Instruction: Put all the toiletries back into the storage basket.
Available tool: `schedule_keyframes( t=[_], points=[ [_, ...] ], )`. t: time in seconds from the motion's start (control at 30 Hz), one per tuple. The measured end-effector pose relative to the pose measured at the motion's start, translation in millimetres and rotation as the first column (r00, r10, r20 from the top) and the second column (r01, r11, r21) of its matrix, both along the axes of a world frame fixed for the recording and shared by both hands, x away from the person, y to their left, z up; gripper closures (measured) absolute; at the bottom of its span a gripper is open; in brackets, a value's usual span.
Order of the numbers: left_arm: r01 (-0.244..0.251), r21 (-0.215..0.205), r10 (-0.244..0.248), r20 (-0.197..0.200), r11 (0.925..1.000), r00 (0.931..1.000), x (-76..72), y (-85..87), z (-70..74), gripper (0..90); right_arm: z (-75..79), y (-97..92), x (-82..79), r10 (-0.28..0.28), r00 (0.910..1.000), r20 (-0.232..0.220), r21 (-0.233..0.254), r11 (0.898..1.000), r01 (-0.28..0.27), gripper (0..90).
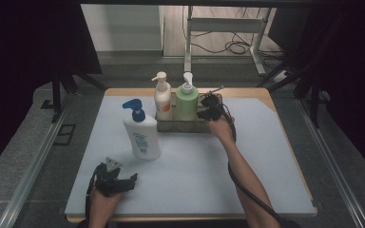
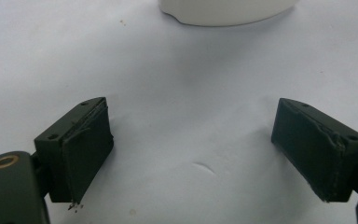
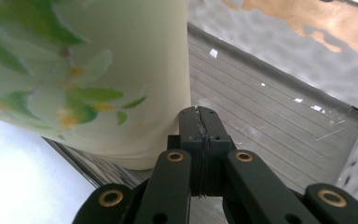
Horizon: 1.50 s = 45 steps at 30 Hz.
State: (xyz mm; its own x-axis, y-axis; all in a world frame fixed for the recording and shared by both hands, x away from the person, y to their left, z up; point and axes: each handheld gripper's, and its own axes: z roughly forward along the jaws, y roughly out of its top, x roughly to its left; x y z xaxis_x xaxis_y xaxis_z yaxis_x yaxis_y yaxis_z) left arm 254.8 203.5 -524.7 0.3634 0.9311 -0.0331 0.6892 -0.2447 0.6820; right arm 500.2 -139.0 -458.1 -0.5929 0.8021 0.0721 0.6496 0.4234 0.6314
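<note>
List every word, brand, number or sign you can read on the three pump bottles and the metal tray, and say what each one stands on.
No text can be read.
White pump bottle with blue pump: blue print on its front, too small to read.
Cream pump bottle with orange label: label too blurred to read.
Pale green pump bottle: flower and leaf pattern, no letters visible.
Metal tray: no markings visible.

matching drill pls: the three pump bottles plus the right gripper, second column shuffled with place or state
1. white bottle with blue pump
2. white bottle with cream pump and orange label
3. pale green bottle with white pump
4. right gripper

a. middle of the metal tray
b. jaws shut, empty, at the green bottle's side
c. standing on the white mat, outside the tray
d. left end of the tray

Pairs: 1-c, 2-d, 3-a, 4-b
</note>
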Motion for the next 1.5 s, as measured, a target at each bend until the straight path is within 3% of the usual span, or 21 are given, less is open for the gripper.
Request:
schedule_keyframes(
  t=[0.63, 1.2, 1.5],
  points=[
    [0.0, 0.0, 0.0, 0.0, 1.0, 1.0, 0.0, 0.0, 0.0, 11.7, -1.9, 16.2, -0.3, 0.03, 0.9995, -0.003, -0.01, 0.999, -0.031, 89.9],
    [0.0, 0.0, 0.0, 0.0, 1.0, 1.0, 0.1, -0.1, 0.0, 11.7, -0.2, 17.4, -2.7, 0.038, 0.9993, -0.005, -0.013, 0.999, -0.038, 89.9],
    [0.0, 0.001, 0.0, 0.0, 1.0, 1.0, 0.0, -0.1, 0.0, 11.7, 1.7, 12.7, -6.2, 0.053, 0.9986, -0.004, -0.001, 0.999, -0.053, 82.8]
  ],
)
